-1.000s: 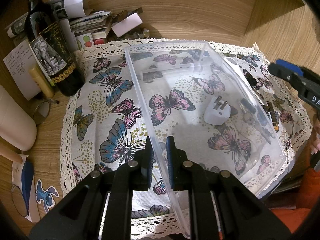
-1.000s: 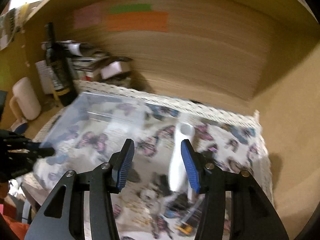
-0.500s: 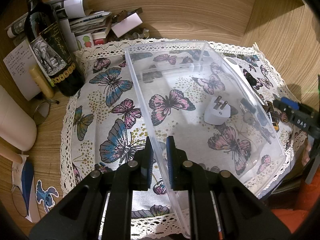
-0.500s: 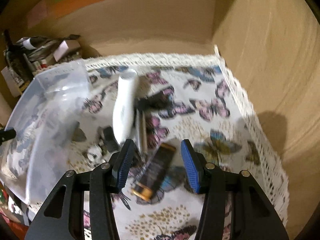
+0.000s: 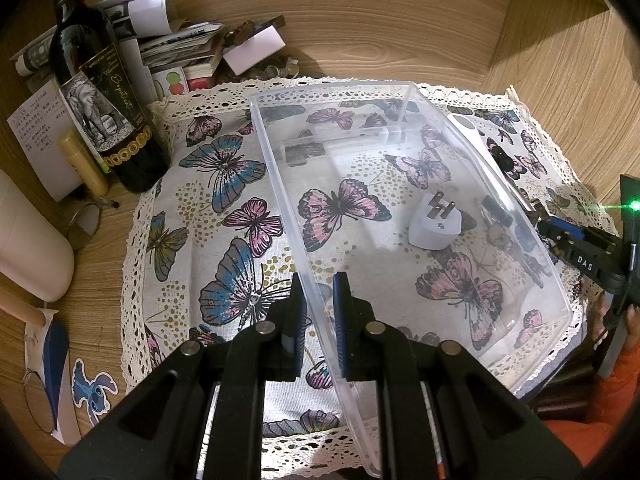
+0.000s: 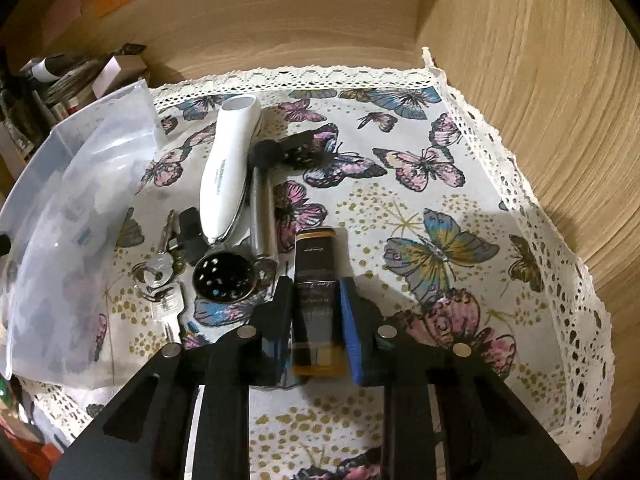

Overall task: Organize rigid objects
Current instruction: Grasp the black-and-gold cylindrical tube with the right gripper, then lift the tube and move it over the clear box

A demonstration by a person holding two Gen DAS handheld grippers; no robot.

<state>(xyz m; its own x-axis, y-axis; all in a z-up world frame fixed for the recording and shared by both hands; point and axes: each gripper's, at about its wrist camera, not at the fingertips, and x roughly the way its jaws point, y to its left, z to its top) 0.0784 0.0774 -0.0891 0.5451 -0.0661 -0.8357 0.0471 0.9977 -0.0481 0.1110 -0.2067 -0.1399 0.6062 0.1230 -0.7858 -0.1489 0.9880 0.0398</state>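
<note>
My left gripper [image 5: 320,292] is shut on the near left wall of a clear plastic bin [image 5: 360,96] that stands on a butterfly cloth. A white plug adapter [image 5: 434,228] lies inside the bin. To the bin's right, my right gripper [image 6: 314,300] straddles a dark flat bottle [image 6: 318,256] with an amber end. Its jaws are closing, and both blue pads touch the bottle's sides. Beside the bottle lie a white handheld device [image 6: 228,172], a metal rod [image 6: 264,208], a round black perforated cap [image 6: 224,276] and keys [image 6: 162,280].
A wine bottle [image 5: 100,92] and a heap of papers and boxes [image 5: 168,36] stand at the back left. A pale cylinder [image 5: 28,240] lies off the cloth at the left. Wooden walls close in at the back and right [image 6: 540,100].
The right gripper came down over the dark bottle and its jaws narrowed onto it. The left gripper and the bin stayed still.
</note>
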